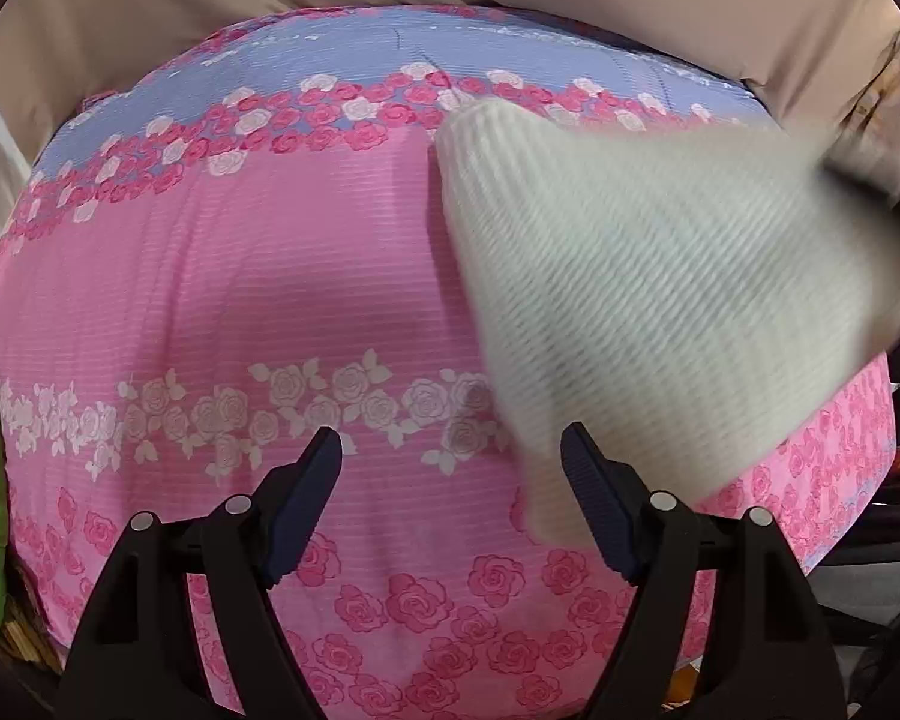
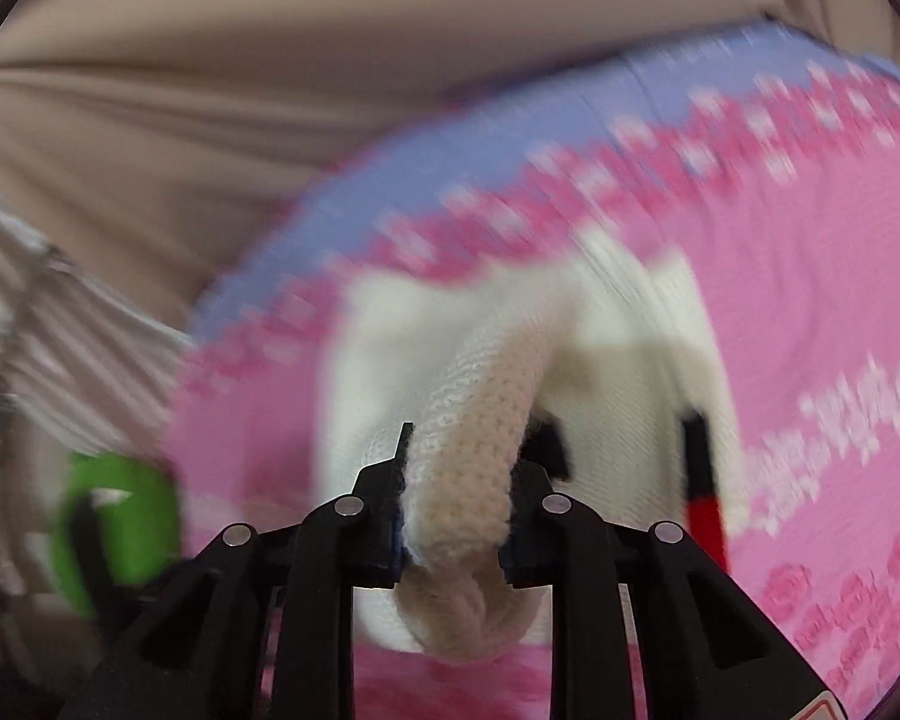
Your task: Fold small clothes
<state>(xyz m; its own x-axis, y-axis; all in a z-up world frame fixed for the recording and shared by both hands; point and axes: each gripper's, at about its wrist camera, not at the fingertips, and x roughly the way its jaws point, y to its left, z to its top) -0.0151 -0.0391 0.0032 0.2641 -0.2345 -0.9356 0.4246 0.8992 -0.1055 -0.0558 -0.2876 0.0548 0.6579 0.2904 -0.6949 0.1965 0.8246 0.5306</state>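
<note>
Jaws of the right gripper (image 2: 459, 483) clamp a bunched fold of white ribbed knit garment (image 2: 468, 420), raised above the pink rose-print bedsheet (image 1: 270, 276). Left gripper (image 1: 450, 456) jaws stand wide, empty, beside the garment's hanging edge.

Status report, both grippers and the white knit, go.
Right gripper shut on white knit garment, bunched edge between its fingers. Left gripper open, empty, over pink rose bedsheet. Garment partly lifted, hanging across the sheet. Nothing in the way.
</note>
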